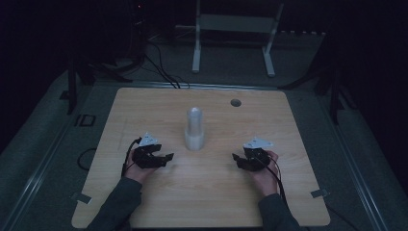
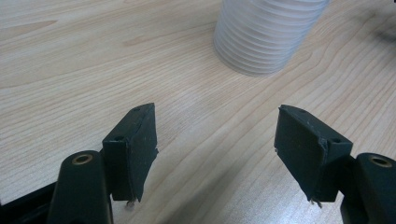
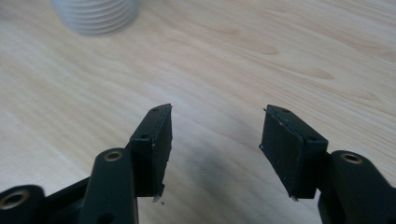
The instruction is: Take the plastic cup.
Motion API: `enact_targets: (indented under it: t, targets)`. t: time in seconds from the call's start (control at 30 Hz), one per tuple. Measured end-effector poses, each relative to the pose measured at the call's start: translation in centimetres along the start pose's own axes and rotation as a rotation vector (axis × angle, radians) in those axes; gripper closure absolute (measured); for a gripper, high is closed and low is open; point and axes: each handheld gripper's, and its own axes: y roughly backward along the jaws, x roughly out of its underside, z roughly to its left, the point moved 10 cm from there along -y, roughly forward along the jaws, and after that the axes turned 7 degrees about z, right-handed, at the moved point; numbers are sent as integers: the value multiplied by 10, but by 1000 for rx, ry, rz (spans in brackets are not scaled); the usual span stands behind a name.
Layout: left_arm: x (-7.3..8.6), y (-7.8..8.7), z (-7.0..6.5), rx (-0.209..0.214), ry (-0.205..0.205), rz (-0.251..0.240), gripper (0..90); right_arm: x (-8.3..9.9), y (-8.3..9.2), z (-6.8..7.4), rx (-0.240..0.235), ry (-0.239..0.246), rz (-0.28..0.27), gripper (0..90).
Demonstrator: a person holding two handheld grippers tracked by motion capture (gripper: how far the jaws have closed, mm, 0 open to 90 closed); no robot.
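— Two grippers sit low over the wooden table (image 1: 202, 187), one on either side of the white ridged stack of cups (image 1: 194, 128). Where does that stack stand?

— Upright, near the middle of the table. A small round hole (image 1: 235, 102) in the tabletop lies beyond the stack and off to its right in the high view.

— And the left gripper (image 1: 166, 158)?

— Left of the stack and nearer the person, jaws pointing toward it. Its own view has the jaws spread apart with bare wood between them, and the stack's ribbed base (image 2: 266, 35) just ahead, apart from the pads.

— Same on the other side?

— The right gripper (image 1: 236, 159) is right of the stack, also nearer the person, and well apart from it. Its jaws stand spread too, with bare table between them; the stack's base (image 3: 95, 16) is blurred, ahead and off to one side
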Motion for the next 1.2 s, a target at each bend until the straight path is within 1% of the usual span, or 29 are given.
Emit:
enact_targets:
  t: [0.03, 0.07, 0.1, 0.13, 0.2, 0.23, 0.27, 0.37, 0.43, 0.5, 0.53, 0.63, 0.77, 0.93, 1.03, 1.1, 1.2]
  targets:
    - [0, 0, 0, 0, 0, 0, 299, 0, 0, 0, 0, 0, 0, 421]
    - [0, 0, 0, 0, 0, 0, 299, 1, 0, 3, -11, 6, 6, 421]
    - [0, -1, -1, 1, -4, 3, 299, 1, 0, 3, -11, 6, 6, 423]
    - [0, -1, -2, 3, -6, 3, 299, 1, -1, 6, -22, 0, 13, 428]
    - [0, -1, -2, 3, -9, 4, 299, 0, 0, 7, -30, -8, 9, 440]
    - [0, 0, -3, 5, -7, 1, 299, 0, 1, 8, -43, -13, 5, 445]
    - [0, 0, -3, 7, -3, -1, 299, -3, 3, 10, -48, -17, -6, 445]
    - [-1, 0, -2, 6, 0, -1, 299, -5, 5, 12, -39, 1, -12, 456]
    - [-1, 1, -1, 5, 2, -7, 299, -7, 6, 17, -52, 14, -12, 461]
    - [-3, 4, -1, 8, 5, -14, 299, -11, 8, 20, -47, 36, -16, 460]
    - [-4, 5, -1, 14, 9, -22, 299, -13, 9, 22, -49, 41, -18, 461]
    - [-10, 10, -2, 15, 3, -38, 299, -20, 13, 26, -69, 50, -32, 461]
    - [-18, 18, -2, 20, 0, -64, 300, -29, 16, 29, -65, 77, -30, 464]
    - [-28, 26, -3, 19, -21, -79, 300, -42, 18, 31, -55, 100, -56, 464]
    - [-34, 30, -3, 17, -30, -86, 300, -48, 18, 32, -56, 96, -69, 453]
    - [-38, 33, -2, 15, -34, -93, 300, -51, 17, 34, -71, 87, -69, 454]
    - [-45, 36, -3, 13, -46, -99, 300, -53, 14, 36, -75, 93, -66, 454]
